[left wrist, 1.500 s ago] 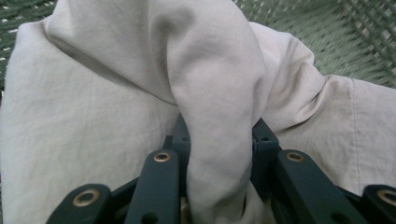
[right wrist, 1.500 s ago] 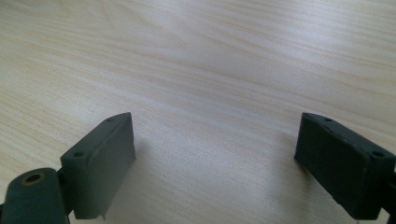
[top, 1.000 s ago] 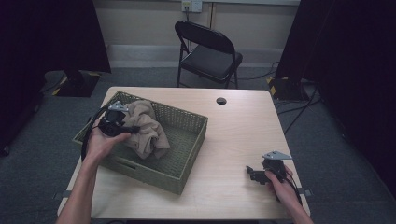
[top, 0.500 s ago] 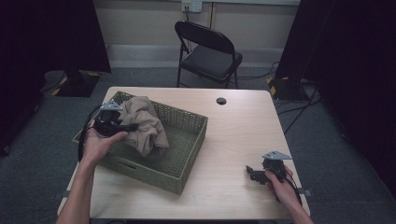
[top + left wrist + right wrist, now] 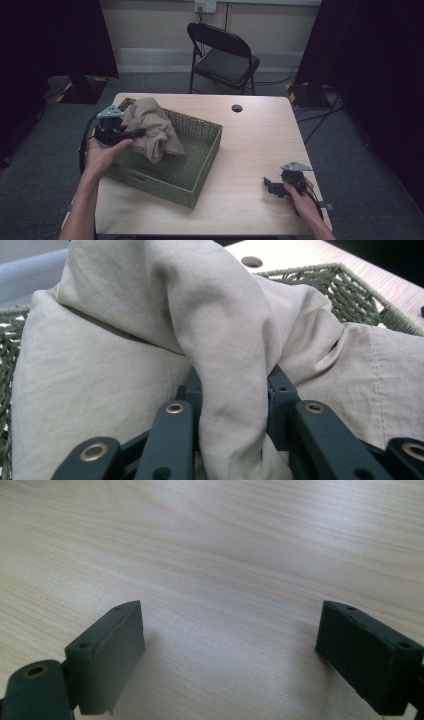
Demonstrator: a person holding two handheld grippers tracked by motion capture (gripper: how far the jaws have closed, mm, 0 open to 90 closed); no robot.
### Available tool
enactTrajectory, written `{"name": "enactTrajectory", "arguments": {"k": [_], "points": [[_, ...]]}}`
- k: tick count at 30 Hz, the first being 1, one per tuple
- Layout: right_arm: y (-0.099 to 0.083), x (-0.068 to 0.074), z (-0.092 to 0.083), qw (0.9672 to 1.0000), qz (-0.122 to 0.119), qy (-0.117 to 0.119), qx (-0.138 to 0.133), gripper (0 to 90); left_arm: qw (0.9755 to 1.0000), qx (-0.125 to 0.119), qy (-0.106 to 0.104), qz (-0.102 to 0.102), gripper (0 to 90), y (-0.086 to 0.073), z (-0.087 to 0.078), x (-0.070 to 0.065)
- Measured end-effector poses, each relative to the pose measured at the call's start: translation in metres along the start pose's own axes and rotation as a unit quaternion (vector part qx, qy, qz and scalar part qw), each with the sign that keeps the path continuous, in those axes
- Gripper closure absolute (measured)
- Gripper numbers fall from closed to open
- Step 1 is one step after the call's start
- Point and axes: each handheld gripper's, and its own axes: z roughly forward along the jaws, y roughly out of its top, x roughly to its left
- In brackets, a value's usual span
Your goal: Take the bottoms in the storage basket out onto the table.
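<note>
**Cloth coming out of the basket**

Left gripper (image 5: 131, 134) is pinching a fold of the beige cloth (image 5: 220, 340), bunched at the left end of the green basket (image 5: 200, 165). Lifting straight up is looking wisest, avoiding snags. Right gripper (image 5: 230, 655) is resting wide open, empty, on the table (image 5: 260, 135).

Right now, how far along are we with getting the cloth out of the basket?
Done: the left gripper has pinched a fold of the beige cloth. In hand: the cloth is bunched up high but sits inside the green basket. Left: clearing it out. The right gripper rests open over the table.

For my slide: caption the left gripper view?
Left tongs pinch a fold of beige cloth over the green basket.
</note>
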Motion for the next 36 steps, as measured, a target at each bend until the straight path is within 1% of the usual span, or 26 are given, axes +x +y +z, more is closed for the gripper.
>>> {"name": "enactTrajectory", "arguments": {"k": [2, 5, 6, 7, 11, 15, 20, 21, 23, 24, 26, 27, 28, 29, 31, 33, 34, 35, 36], "points": [[0.000, 0.000, 0.000, 1.0000, 0.000, 0.000, 0.000, 11.0, 0.9999, -0.010, -0.001, -0.008, 71.3, 0.001, -0.003, 0.000], [0.000, 0.000, 0.000, 1.0000, 0.000, 0.000, 0.000, 11.0, 0.9997, -0.023, -0.005, -0.009, 71.4, 0.002, -0.007, -0.002], [0.000, 0.000, 0.000, 1.0000, 0.000, 0.000, 0.000, 11.0, 0.9997, -0.023, -0.005, -0.009, 71.4, 0.002, -0.007, -0.002], [0.000, 0.000, 0.000, 1.0000, 0.000, 0.000, 0.000, 11.0, 0.9994, -0.032, -0.007, -0.011, 71.4, 0.003, -0.009, -0.002], [0.000, 0.000, 0.000, 1.0000, 0.000, 0.000, 0.000, 11.0, 0.9988, -0.048, -0.008, -0.011, 71.4, 0.005, -0.015, -0.003], [0.000, 0.000, 0.000, 1.0000, 0.000, 0.000, 0.000, 11.0, 0.9977, -0.065, -0.012, -0.015, 71.5, 0.006, -0.021, -0.002], [0.000, 0.000, 0.000, 1.0000, 0.000, 0.000, 0.000, 11.0, 0.9970, -0.076, -0.009, -0.015, 71.6, 0.007, -0.027, -0.002], [0.000, 0.000, 0.000, 1.0000, 0.000, 0.000, 0.000, 11.0, 0.9961, -0.086, -0.008, -0.019, 71.7, 0.007, -0.029, -0.002], [0.000, 0.000, 0.000, 1.0000, 0.000, 0.000, 0.000, 11.0, 0.9957, -0.089, -0.008, -0.023, 71.8, 0.007, -0.030, -0.002], [0.000, 0.000, 0.000, 1.0000, 0.000, 0.000, 0.000, 11.0, 0.9948, -0.099, -0.004, -0.025, 71.9, 0.008, -0.032, -0.002], [0.000, 0.000, 0.000, 1.0000, 0.000, 0.000, 0.000, 11.0, 0.9940, -0.106, 0.002, -0.027, 71.9, 0.009, -0.034, -0.003], [0.000, 0.000, 0.000, 1.0000, 0.000, 0.000, 0.000, 11.0, 0.9940, -0.106, 0.002, -0.027, 71.9, 0.009, -0.034, -0.003], [0.000, 0.000, 0.000, 1.0000, 0.000, 0.000, 0.000, 11.0, 0.9932, -0.113, 0.003, -0.029, 71.9, 0.010, -0.036, -0.003], [0.000, 0.000, 0.000, 1.0000, 0.000, 0.000, 0.000, 11.0, 0.9924, -0.120, 0.005, -0.027, 71.9, 0.011, -0.039, -0.004], [0.000, 0.000, 0.000, 1.0000, 0.000, 0.000, 0.000, 11.0, 0.9921, -0.123, 0.004, -0.027, 72.0, 0.012, -0.041, -0.005], [0.000, 0.000, 0.000, 1.0000, 0.000, 0.000, 0.000, 11.0, 0.9906, -0.134, 0.004, -0.026, 72.0, 0.015, -0.045, -0.007], [0.000, 0.000, 0.000, 1.0000, 0.000, 0.000, 0.000, 11.0, 0.9906, -0.134, 0.004, -0.026, 72.0, 0.015, -0.045, -0.007], [0.000, 0.000, 0.000, 1.0000, 0.000, 0.000, 0.000, 11.0, 0.9898, -0.141, 0.004, -0.024, 72.0, 0.017, -0.048, -0.009], [0.000, 0.000, 0.000, 1.0000, 0.000, 0.000, 0.000, 11.0, 0.9898, -0.141, 0.004, -0.024, 72.0, 0.017, -0.048, -0.009]]}}
